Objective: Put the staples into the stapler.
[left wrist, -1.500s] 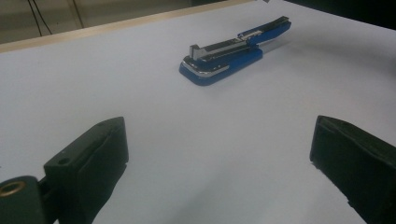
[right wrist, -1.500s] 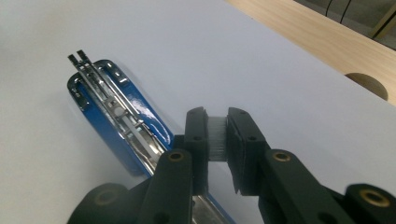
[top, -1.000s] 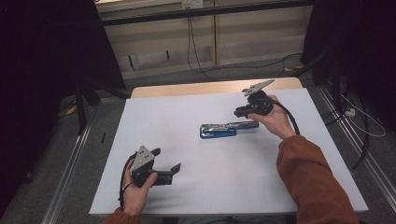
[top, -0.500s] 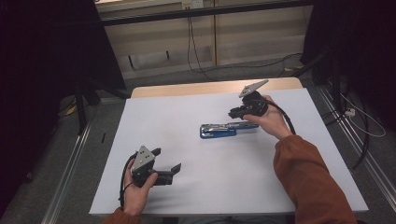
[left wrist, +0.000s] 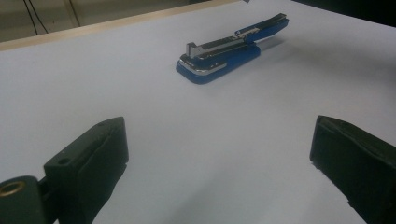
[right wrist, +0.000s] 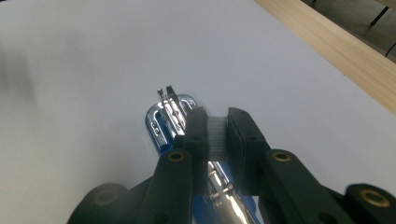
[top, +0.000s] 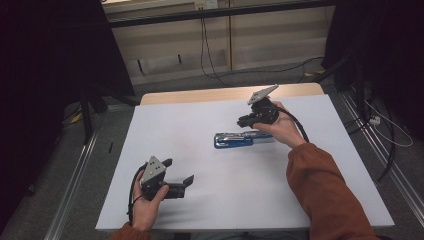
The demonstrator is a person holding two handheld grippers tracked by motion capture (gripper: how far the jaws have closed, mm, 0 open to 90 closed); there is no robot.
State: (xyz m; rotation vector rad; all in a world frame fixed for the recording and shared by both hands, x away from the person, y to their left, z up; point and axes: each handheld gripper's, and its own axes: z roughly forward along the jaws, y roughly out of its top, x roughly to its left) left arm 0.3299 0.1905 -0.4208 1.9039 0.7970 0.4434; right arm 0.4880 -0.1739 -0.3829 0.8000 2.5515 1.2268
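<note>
White table sheet [top: 200, 150] bears blue stapler [top: 235, 139], no legible writing

A blue-and-chrome stapler [top: 239, 139] lies opened flat on the white table [top: 210, 200].

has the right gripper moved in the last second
Yes. In the high view the right gripper has shifted leftward along the blue stapler, which lies where it did, away from the white mat's right edge. It holds a staple strip.
</note>
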